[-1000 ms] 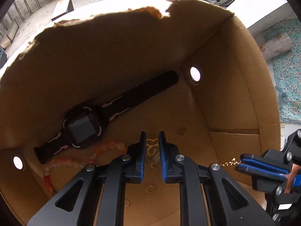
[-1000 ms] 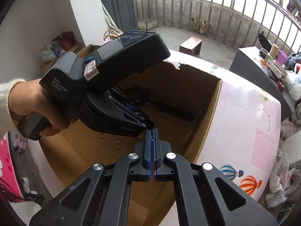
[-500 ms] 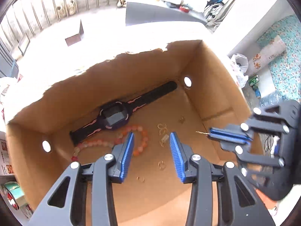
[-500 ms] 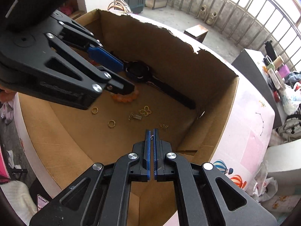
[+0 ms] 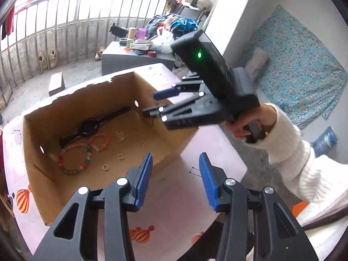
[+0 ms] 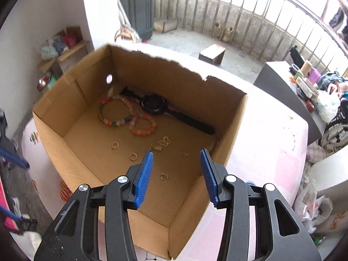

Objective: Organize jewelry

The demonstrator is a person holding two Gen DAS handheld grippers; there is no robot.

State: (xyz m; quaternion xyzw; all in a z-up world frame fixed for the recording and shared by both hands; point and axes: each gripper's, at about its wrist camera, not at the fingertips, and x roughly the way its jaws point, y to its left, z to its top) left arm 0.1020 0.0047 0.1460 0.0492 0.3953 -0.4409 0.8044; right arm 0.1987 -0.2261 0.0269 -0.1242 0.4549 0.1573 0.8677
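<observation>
Left gripper (image 5: 175, 169): spread, had just opened, nothing between jaws
Right gripper (image 6: 176, 167): spread, had just opened, nothing held
Box (image 6: 230, 134): watch (image 6: 153, 104), bracelets, rings
Writing: none readable

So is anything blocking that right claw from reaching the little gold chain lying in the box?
Nothing visible does. The right gripper hangs open above the cardboard box, which has no lid, and the small gold chain lies bare on the floor just below its fingertips. The rings and bracelets sit farther back.
</observation>
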